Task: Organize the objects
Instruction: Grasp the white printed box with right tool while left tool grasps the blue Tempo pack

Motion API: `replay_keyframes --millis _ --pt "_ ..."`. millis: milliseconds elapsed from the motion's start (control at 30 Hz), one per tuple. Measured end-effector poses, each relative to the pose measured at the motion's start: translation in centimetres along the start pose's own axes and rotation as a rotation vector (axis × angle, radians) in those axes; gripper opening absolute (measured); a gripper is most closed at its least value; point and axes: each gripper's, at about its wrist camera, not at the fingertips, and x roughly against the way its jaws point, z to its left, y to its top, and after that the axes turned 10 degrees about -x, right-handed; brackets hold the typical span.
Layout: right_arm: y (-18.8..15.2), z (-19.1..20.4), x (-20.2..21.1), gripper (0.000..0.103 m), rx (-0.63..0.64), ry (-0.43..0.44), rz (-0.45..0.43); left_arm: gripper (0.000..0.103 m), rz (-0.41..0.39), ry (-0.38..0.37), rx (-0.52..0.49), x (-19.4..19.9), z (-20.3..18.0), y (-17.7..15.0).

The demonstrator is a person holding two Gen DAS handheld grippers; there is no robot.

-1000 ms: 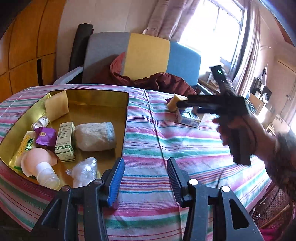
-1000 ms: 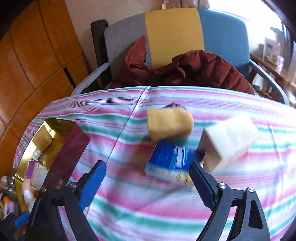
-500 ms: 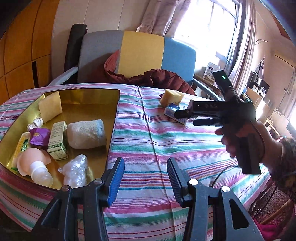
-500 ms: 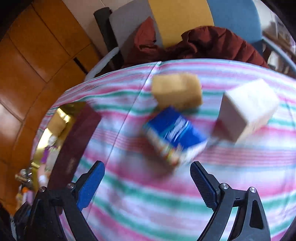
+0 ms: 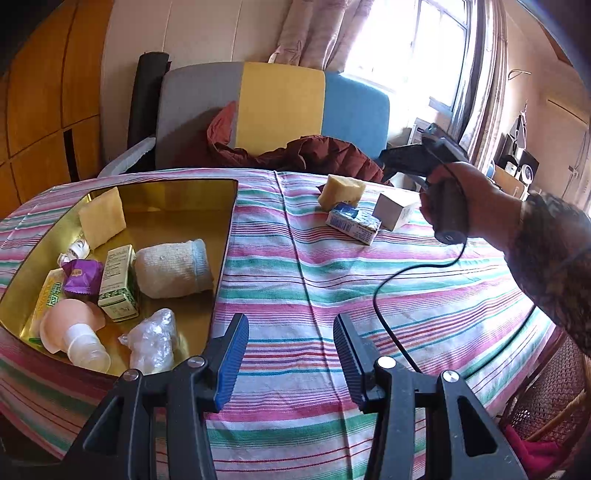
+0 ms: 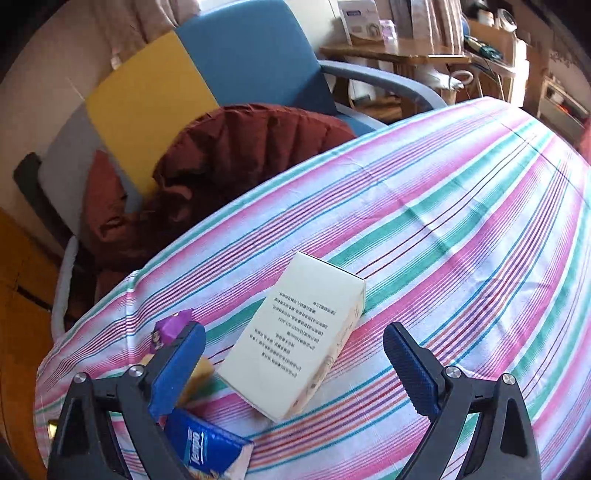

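Note:
A gold tray [image 5: 221, 229] on the left of the striped table holds a rolled sock [image 5: 171, 267], a green-white carton [image 5: 118, 282], a purple packet [image 5: 79, 275], a pink bottle [image 5: 74, 332] and a plastic wad [image 5: 151, 339]. Far right lie a yellow sponge [image 5: 341, 190], a blue packet [image 5: 352, 221] and a cream box [image 5: 395, 212]. My left gripper [image 5: 290, 356] is open and empty beside the tray. My right gripper [image 6: 293, 373] is open around the cream box [image 6: 295, 339], with the blue packet [image 6: 207, 450], the sponge [image 6: 197, 374] and a purple wrapper [image 6: 170, 328] at its left finger.
A grey, yellow and blue chair [image 5: 273, 110] with a maroon jacket [image 5: 314, 155] stands behind the table. A black cable [image 5: 388, 295] hangs from the right gripper over the cloth. A wicker chair [image 5: 546, 398] is at the lower right. Shelves with clutter [image 6: 424, 33] stand beyond the far edge.
My right gripper has swung right and closed in: the cream box now lies between its open fingers, the blue packet and sponge have slid to its left. The left gripper barely moved.

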Motion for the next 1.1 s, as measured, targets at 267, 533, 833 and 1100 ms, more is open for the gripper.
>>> replay_keyframes --millis 267,533,833,1100 --pt "-2.4 0.8 -2.0 0.06 0.194 0.017 0.131 0.048 0.007 -0.004 0.029 -0.4 0.8 0.0" --pt "-9.4 0.4 0.9 0.051 0.527 0.159 0.213 0.048 0.019 -0.015 0.018 -1.0 -0.1 0.3" --pt "-11.5 -3.5 3.0 0.05 0.577 0.201 0.209 0.048 0.036 -0.034 0.004 -2.2 -1.2 2.2" --pt "-12.0 -5.5 3.3 0.05 0.664 0.153 0.086 0.062 0.127 -0.097 0.047 -8.4 -3.2 6.5"
